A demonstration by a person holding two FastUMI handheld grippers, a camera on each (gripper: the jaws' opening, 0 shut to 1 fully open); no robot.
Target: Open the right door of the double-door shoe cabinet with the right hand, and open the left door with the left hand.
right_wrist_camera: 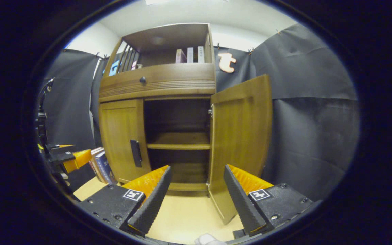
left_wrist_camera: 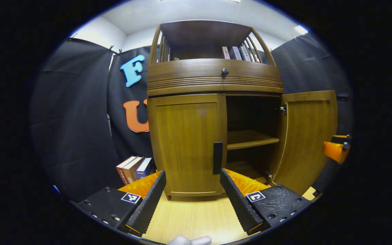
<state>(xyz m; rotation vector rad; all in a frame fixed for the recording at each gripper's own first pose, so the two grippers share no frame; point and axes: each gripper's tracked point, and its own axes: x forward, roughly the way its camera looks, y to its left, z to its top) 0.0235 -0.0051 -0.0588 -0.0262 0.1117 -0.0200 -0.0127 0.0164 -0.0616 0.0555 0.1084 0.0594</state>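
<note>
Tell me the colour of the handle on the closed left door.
Black handle, clearest in the left gripper view.

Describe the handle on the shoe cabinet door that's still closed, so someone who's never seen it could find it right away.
Start at the wooden shoe cabinet against the black cloth. Below its drawer are two doors: the right door hangs open, the left door is shut. The handle is the dark upright bar at that shut door's inner edge, unlike the small round drawer knob higher up.
</note>
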